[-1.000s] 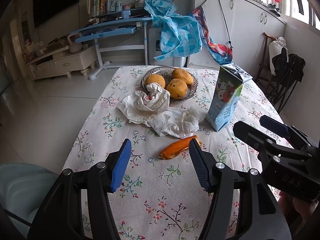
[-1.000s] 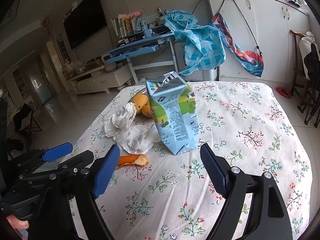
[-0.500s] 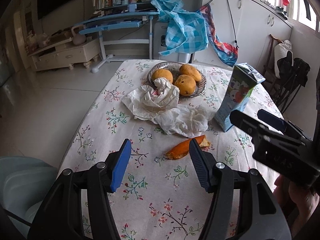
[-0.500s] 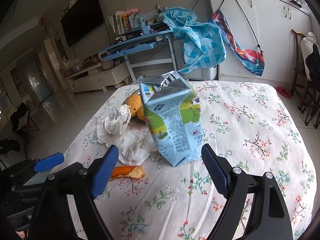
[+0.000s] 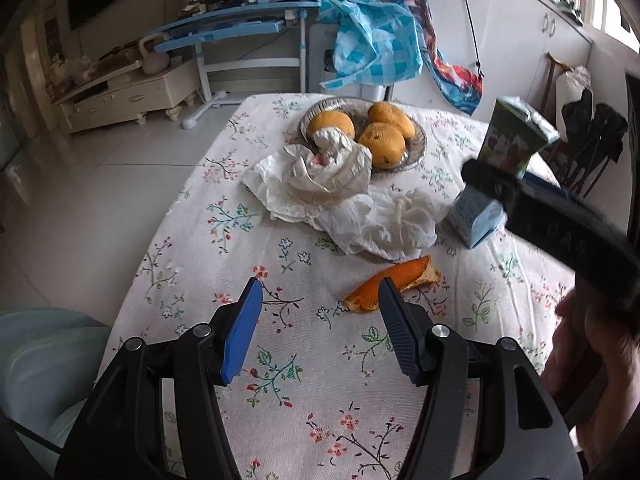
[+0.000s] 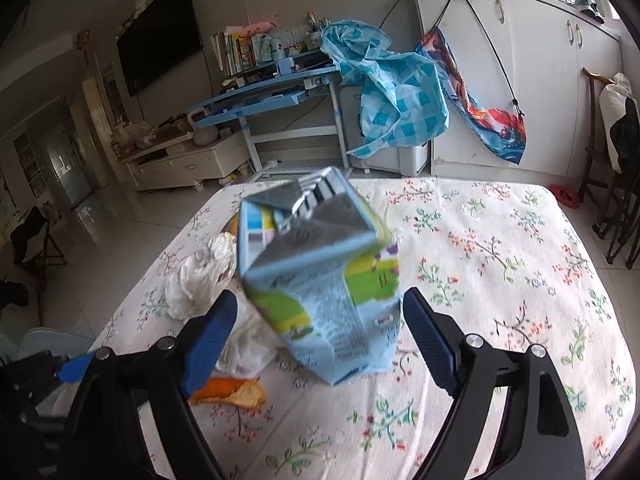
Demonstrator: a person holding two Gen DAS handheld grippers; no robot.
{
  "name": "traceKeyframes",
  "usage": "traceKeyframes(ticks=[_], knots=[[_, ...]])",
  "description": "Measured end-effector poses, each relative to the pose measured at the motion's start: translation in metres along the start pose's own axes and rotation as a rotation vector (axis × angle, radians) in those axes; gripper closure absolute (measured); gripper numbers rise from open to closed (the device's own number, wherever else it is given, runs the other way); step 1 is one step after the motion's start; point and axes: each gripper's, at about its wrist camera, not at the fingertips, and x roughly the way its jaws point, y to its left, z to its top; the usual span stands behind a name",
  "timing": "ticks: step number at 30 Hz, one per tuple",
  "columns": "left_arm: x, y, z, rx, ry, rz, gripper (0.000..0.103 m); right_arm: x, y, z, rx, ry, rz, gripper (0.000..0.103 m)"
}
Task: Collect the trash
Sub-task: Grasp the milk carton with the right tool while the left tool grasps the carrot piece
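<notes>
An orange peel (image 5: 394, 284) lies on the floral tablecloth (image 5: 312, 408), just beyond the tip of my left gripper's right finger. My left gripper (image 5: 320, 320) hangs open above the cloth, empty. Two crumpled white tissues (image 5: 320, 176) (image 5: 380, 220) lie behind the peel. A pale blue drink carton (image 6: 320, 280) stands upright on the table. My right gripper (image 6: 320, 320) is open with the carton's lower part between its fingers, a small gap on each side. In the left wrist view the right gripper's arm covers the middle of the carton (image 5: 516, 144). The peel (image 6: 228, 394) shows by the right gripper's left finger.
A metal plate (image 5: 418, 148) with three yellow-orange fruits stands at the table's far end, touching one tissue. A pale blue seat (image 5: 36, 360) sits at the near left corner. A blue desk (image 6: 260, 96) and white cupboards (image 6: 540, 80) stand beyond the table; dark chairs on the right.
Both grippers have moved forward over the table. The carton, earlier ahead of the right fingers, now stands between them. The left fingers have come closer to the peel.
</notes>
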Motion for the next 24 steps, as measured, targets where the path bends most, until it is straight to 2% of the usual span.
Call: traceKeyframes(ticks=[3,5,9,15,16,19,21,24], knots=[[0.009,-0.005,-0.001,0.038,0.021,-0.017,0.042,0.005,-0.001,0.004,-0.007,-0.011,0.013,0.024],[0.015,-0.01,-0.001,0.066,0.027,-0.035,0.04,0.009,-0.003,0.006,-0.002,-0.007,0.025,0.036],[0.025,-0.019,0.0,0.12,0.031,-0.061,0.039,0.005,-0.005,0.009,0.008,-0.004,0.063,0.038],[0.039,-0.038,-0.004,0.201,0.04,-0.052,0.039,-0.021,-0.007,0.013,0.02,-0.032,0.104,0.039],[0.038,-0.038,-0.005,0.197,0.034,-0.056,0.046,-0.025,-0.009,0.014,0.028,-0.038,0.106,0.039],[0.034,-0.042,-0.006,0.201,0.042,-0.084,0.079,-0.037,-0.016,0.016,0.054,-0.046,0.121,0.039],[0.03,-0.043,-0.007,0.191,0.042,-0.093,0.083,-0.043,-0.02,0.016,0.069,-0.045,0.127,0.039],[0.023,-0.036,-0.004,0.121,0.047,-0.155,0.087,-0.049,-0.026,0.012,0.103,-0.033,0.147,0.039]])
